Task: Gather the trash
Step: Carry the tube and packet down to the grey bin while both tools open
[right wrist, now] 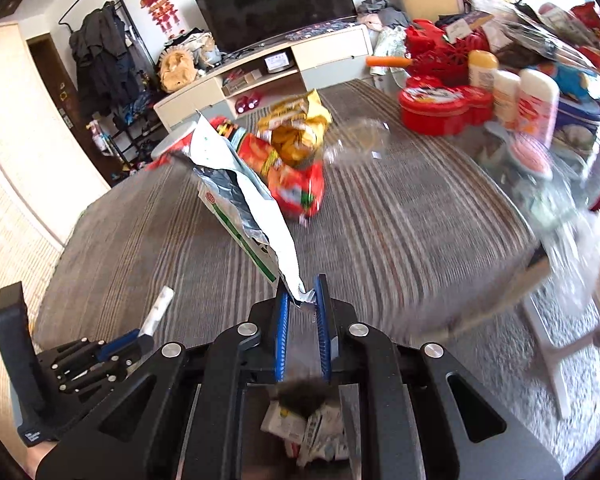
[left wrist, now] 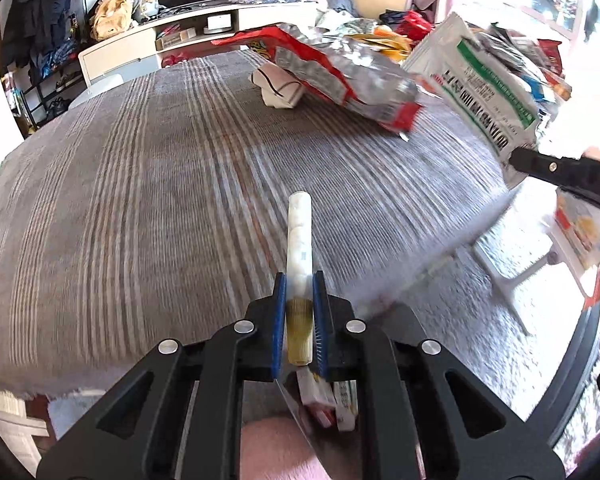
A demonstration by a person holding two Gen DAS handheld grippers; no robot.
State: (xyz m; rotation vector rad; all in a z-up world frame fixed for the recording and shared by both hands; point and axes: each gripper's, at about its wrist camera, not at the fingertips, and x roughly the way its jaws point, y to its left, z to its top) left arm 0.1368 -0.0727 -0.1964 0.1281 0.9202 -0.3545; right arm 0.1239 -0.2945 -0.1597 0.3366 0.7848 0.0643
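Observation:
My left gripper (left wrist: 299, 280) is shut on a slim white tube with a yellow ribbed cap (left wrist: 299, 240), held above the striped table; the tube also shows in the right wrist view (right wrist: 158, 312). My right gripper (right wrist: 303, 292) is shut on the corner of a white and green foil wrapper (right wrist: 248, 208), which hangs in the air; the wrapper also shows in the left wrist view (left wrist: 476, 92). A red and silver snack bag (left wrist: 340, 72) lies on the table beyond. A yellow chip bag (right wrist: 296, 132) sits behind the red bag (right wrist: 296, 184).
Below both grippers a bin holds several wrappers (right wrist: 308, 428). A striped cloth covers the table (left wrist: 140, 184). A crumpled white paper (left wrist: 278, 88) lies mid-table. Red tins (right wrist: 440, 108), bottles (right wrist: 536, 104) and clutter crowd the right side. A TV stand (right wrist: 284, 68) stands behind.

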